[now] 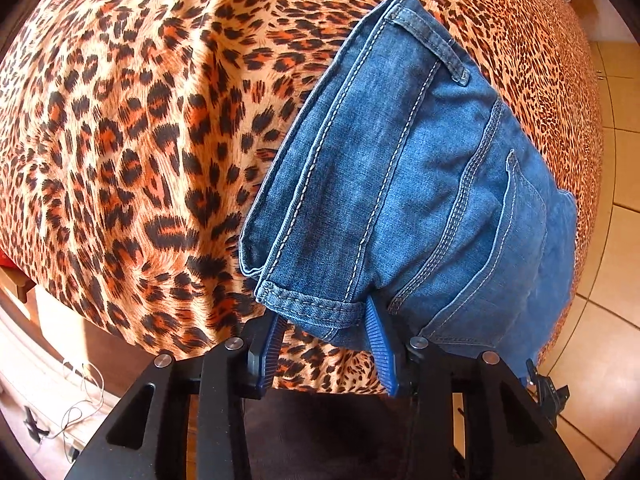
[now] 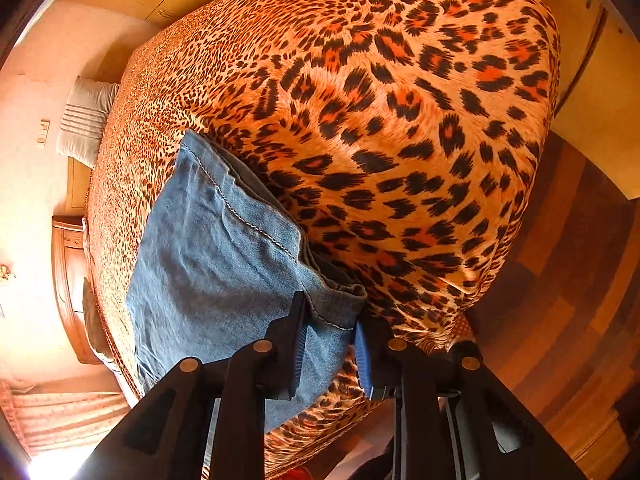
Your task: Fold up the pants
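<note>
With my left gripper (image 1: 326, 344) and right gripper (image 2: 330, 344) both spread around hem corners at 6 o'clock, my jeans (image 1: 420, 200) lie folded on the leopard bedspread (image 1: 140, 140), seemingly nearly done.

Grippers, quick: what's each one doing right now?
Left gripper: open, jaws astride the jeans hem, not pinching.
Right gripper: open, jaws astride another jeans edge.

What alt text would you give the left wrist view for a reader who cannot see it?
The left gripper has its blue fingers on either side of a hem of folded blue jeans lying on a leopard-print bedspread. A waistband belt loop shows at the far end, with tiled floor to the right.
</note>
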`<state>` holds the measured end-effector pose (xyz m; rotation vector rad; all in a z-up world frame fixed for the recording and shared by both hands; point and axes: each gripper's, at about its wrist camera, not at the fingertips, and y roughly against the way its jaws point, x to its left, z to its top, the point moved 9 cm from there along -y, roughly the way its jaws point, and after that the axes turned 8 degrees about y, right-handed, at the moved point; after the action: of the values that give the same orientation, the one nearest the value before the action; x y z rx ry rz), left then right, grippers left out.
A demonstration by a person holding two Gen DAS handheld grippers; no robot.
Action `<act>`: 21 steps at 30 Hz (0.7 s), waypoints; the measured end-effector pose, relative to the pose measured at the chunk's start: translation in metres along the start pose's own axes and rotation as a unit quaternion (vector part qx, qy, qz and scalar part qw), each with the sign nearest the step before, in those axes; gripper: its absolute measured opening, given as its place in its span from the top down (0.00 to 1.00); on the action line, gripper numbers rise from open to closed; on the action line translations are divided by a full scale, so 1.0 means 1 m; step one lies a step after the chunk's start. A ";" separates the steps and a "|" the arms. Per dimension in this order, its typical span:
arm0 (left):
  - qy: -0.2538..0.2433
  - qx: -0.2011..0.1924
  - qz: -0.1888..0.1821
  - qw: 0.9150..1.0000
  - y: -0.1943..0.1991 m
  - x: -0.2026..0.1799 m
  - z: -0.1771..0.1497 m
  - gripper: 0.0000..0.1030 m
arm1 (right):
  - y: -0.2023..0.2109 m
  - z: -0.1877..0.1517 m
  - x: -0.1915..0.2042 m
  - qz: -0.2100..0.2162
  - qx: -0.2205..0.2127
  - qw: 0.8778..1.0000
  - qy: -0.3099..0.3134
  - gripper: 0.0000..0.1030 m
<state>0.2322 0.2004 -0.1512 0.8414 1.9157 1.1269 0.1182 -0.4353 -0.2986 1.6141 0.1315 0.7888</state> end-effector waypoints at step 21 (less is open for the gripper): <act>-0.300 -0.005 -0.002 0.954 0.042 -0.146 -0.050 0.37 | 0.046 0.004 -0.019 0.003 -0.047 0.998 -0.034 0.56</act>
<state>0.2709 0.0768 -0.0568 1.0317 1.4007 0.7566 0.0899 -0.4588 -0.2644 1.5513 0.0402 0.7331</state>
